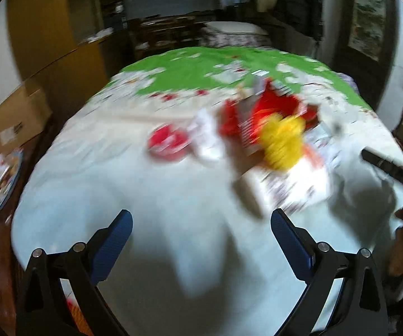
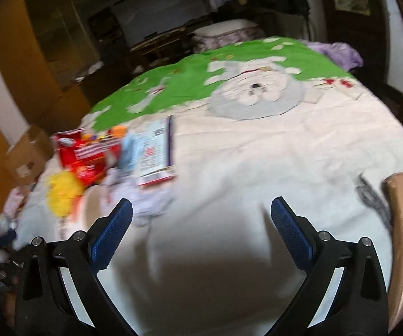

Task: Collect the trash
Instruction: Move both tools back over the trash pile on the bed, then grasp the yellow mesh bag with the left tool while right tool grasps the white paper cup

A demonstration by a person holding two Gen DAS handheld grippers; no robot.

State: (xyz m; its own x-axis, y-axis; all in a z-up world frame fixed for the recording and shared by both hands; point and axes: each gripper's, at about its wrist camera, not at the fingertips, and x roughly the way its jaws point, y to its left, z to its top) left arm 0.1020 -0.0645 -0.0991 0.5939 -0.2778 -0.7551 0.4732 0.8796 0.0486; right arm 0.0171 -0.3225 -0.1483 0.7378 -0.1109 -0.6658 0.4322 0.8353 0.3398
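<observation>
Both my left claw (image 1: 201, 229) and right claw (image 2: 201, 218) hang spread and empty over the bed (image 2: 257, 154). The trash pile (image 1: 271, 134) lies ahead, blurred; I should slow, centre one wrapper, then close.

Bed (image 2: 257, 168): lying under everything, cloth spreading across it.
Trash pile (image 2: 112, 156): sitting on the bed, left of the right gripper (image 2: 201, 212).
Cardboard box (image 2: 25, 154): standing beyond the bed's left edge.
Left gripper (image 1: 201, 221): hovering before the pile.
</observation>
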